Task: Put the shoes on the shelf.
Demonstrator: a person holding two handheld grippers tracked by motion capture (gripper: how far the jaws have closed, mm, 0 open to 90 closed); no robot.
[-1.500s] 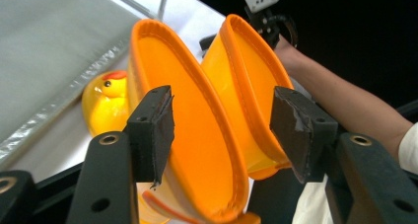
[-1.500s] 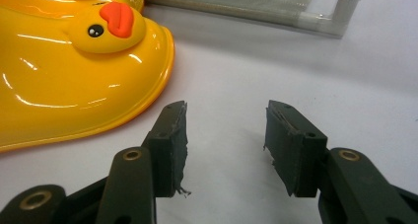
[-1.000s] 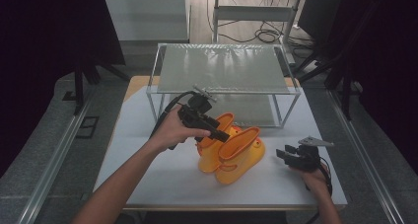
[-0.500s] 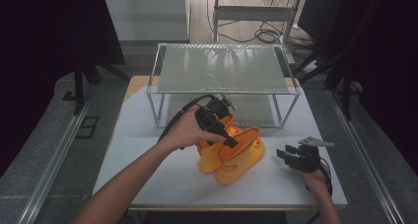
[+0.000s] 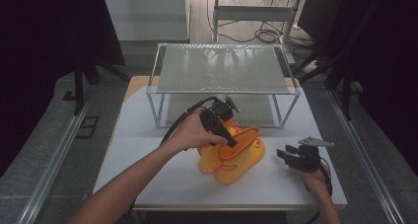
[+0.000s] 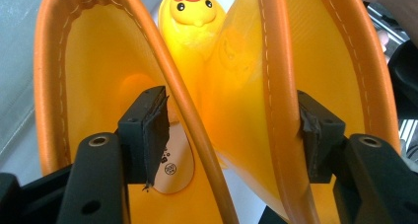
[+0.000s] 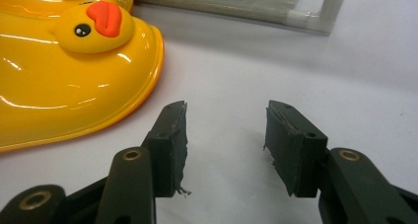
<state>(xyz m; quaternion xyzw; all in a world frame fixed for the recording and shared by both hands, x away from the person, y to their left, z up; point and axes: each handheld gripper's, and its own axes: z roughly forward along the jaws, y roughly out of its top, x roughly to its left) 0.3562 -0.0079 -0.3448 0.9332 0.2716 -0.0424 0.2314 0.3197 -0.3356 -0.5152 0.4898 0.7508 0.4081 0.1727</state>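
Observation:
Two yellow duck rain boots (image 5: 231,157) with orange rims stand side by side mid-table. My left gripper (image 5: 227,141) reaches down into their tops. In the left gripper view one jaw is inside the left boot (image 6: 88,61) and the other inside the right boot (image 6: 246,86), so the two neighbouring boot walls lie between them. The jaws have just been closing. The right pad (image 6: 308,130) touches its rim, while the left pad (image 6: 155,130) stands a little off its wall. My right gripper (image 5: 285,154) rests open and empty on the table to the right of the boots, near a duck-faced toe (image 7: 74,76).
A metal-framed rack (image 5: 222,68) with a mesh top stands across the back of the white table (image 5: 148,150); its corner post (image 7: 296,12) lies beyond my right gripper. Cables trail on the floor behind it. Bare tabletop lies to the left of the boots.
My left hand has moved right and slightly down, bringing its jaws into the boot tops. The right hand and the boots have stayed where they were.

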